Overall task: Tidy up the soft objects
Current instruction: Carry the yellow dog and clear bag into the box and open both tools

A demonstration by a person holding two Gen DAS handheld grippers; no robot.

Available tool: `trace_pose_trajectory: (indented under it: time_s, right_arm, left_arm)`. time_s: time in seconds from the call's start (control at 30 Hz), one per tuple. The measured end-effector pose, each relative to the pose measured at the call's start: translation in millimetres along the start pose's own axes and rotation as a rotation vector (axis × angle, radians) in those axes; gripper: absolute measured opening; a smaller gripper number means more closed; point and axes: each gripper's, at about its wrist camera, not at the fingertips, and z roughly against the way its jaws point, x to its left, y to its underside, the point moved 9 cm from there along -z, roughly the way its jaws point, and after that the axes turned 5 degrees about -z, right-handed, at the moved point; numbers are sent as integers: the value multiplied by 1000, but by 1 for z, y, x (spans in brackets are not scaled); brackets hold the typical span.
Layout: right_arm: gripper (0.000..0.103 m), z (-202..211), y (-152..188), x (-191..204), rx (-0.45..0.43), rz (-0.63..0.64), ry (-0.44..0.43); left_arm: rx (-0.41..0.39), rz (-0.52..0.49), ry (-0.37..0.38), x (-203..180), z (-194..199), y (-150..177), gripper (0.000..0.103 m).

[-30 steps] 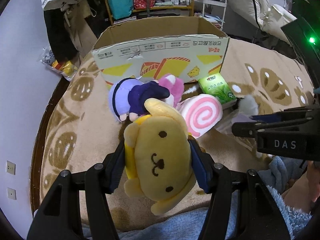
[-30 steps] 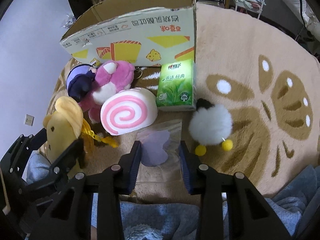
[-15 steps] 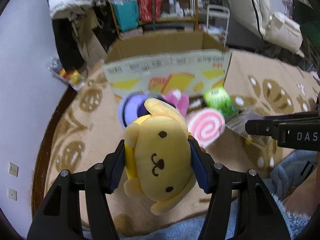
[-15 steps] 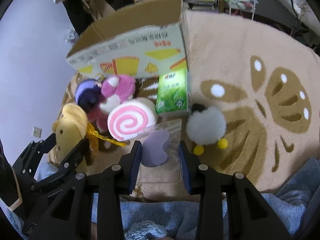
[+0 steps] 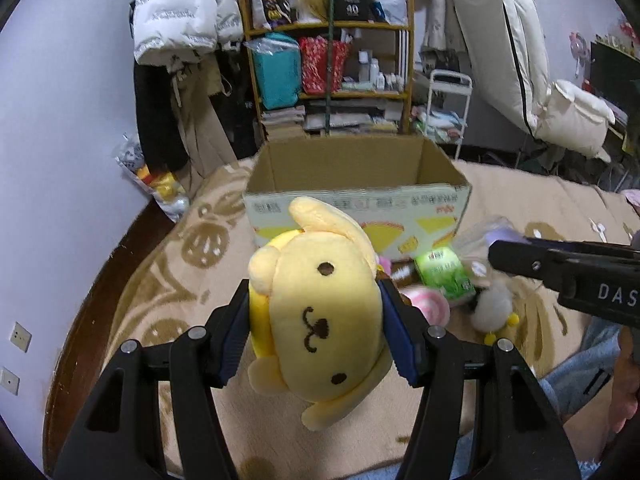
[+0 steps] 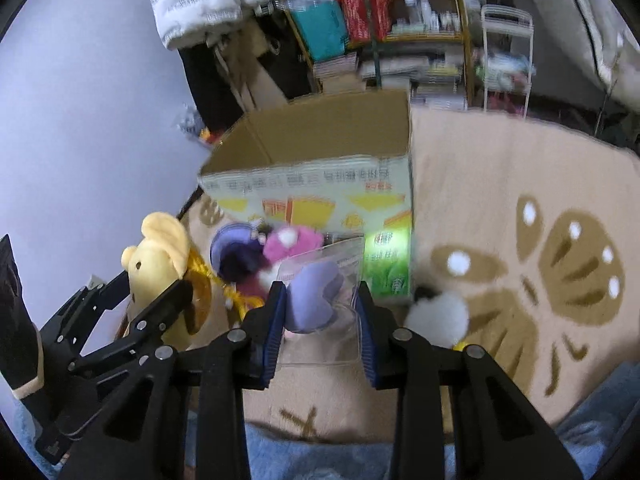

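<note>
Two grips are working: the left gripper [image 5: 316,328] is clamping the yellow plush [image 5: 320,316], the right gripper [image 6: 320,320] is pinching the bagged purple toy [image 6: 316,300]. Both are hanging near the box [image 5: 356,168]; clearing its near wall before releasing seems wise.

A beige carpet with brown paw-like motifs [image 5: 208,240] covers the floor beneath pale lilac walls [image 5: 60,140]. A yellow-framed wooden shelf unit crammed with bags and bottles [image 5: 332,64] stands behind, a white puffer jacket [image 5: 180,4] hanging beside it, a folded white mattress [image 5: 500,28] leaning right.
</note>
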Motion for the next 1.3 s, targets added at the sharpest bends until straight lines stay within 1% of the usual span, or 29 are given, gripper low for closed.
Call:
trace_pose_trajectory:
  time_s: [0.03,0.07,0.17,0.33,0.5,0.57,0.67,0.77,0.9,1.0,1.1,1.2,1.3]
  right_arm:
    - [35,2,-5,3,-27,12,4]
    - [35,7,-11,6,-73,31,14]
    - [35,14,-23,14,-143,68,18]
    - [35,16,-38,13,-181,47,13]
    - [36,26,-56,9,-222,33,16]
    - [36,30,-69,8,-242,48,24]
    - [36,33,-84,6,-268,56,38]
    - [36,35,-103,3,-301,34,24]
    - [36,29,-123,2,-327,41,22]
    - [36,17,-134,0,-331,58,22]
    - [36,4,-139,0,-336,74,17]
    - [37,-8,-140,-1,-340,77,12]
    - [37,-19,-141,-4,-321,54,-1]
  left_arm:
    - [-13,1,-3,2,0,-4,60]
    - [-28,1,-10,4,1,-8,60]
    - [-85,-12,-50,10,3,-24,60]
    - [-174,-34,-73,12,14,-53,60]
    - [-185,-72,-88,12,20,-72,60]
    - [-198,-87,-93,13,20,-83,60]
    - [-217,-83,-83,13,19,-101,60]
    - [-237,-72,-60,14,17,-117,60]
    - [-272,-104,-51,14,11,-134,60]
    - [-274,-112,-70,16,0,-138,61]
    - [-237,-97,-118,22,-20,-132,61]
    - [-191,-61,-99,28,-44,-125,61]
    - [-167,-54,-112,34,-59,-120,61]
